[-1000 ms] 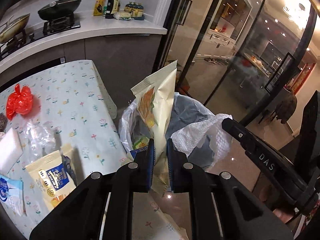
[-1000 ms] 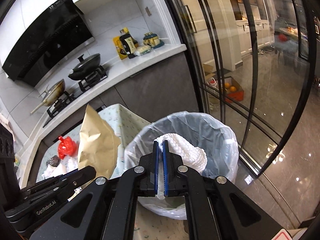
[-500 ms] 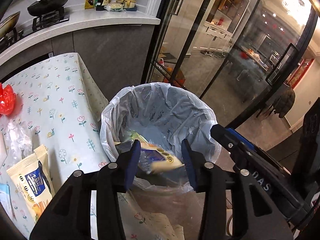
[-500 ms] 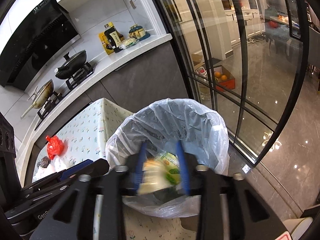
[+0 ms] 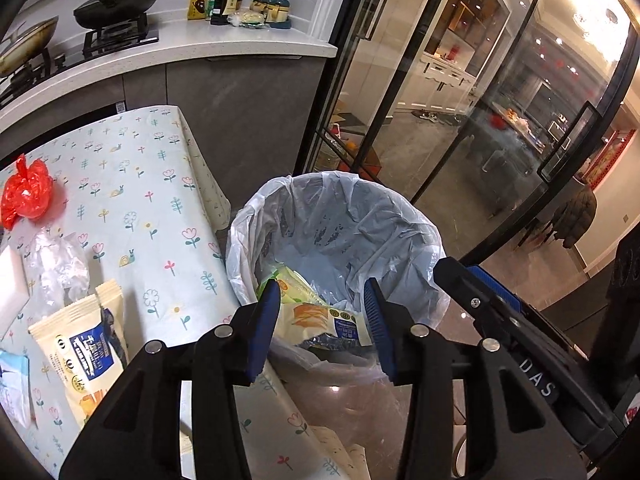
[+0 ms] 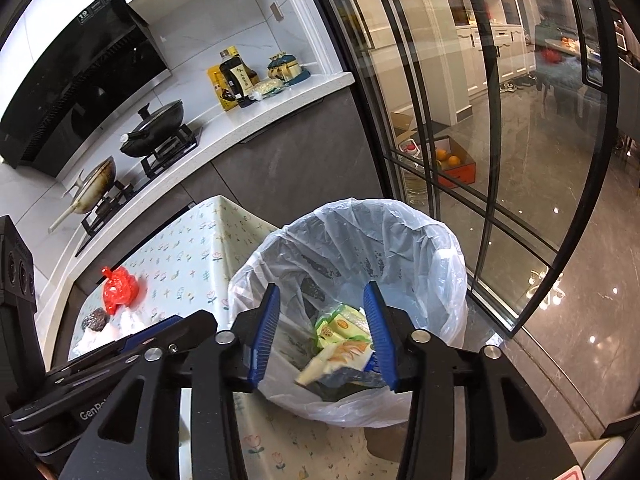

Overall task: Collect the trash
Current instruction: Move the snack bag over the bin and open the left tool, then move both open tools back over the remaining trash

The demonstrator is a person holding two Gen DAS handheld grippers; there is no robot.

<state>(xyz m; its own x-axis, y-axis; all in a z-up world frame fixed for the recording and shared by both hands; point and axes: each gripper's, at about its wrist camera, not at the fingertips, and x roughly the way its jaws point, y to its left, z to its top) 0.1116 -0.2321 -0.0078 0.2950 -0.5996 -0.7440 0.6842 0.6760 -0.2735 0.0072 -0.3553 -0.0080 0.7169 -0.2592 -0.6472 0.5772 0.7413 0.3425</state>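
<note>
Both grippers have let go since a second ago: from the left wrist, the left gripper (image 5: pixel 322 312) stands spread and empty above the trash bin (image 5: pixel 256 216), its snack wrapper (image 5: pixel 320 320) now lying inside, while another snack bag (image 5: pixel 82 354) and a red bag (image 5: pixel 26 194) wait on the table (image 5: pixel 132 184) left of the bin. From the right wrist, the right gripper (image 6: pixel 322 320) is opening with nothing between its jaws, directly over the bin (image 6: pixel 452 264), where the dropped wrappers (image 6: pixel 340 344) rest; that delivery looks done.

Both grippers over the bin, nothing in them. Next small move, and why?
Probably swing the left gripper back to the table for the snack bag. Both grippers hang empty over the bin, the right gripper's jaws opening, wrappers lie inside, and the snack bag sits nearest on the left.
</note>
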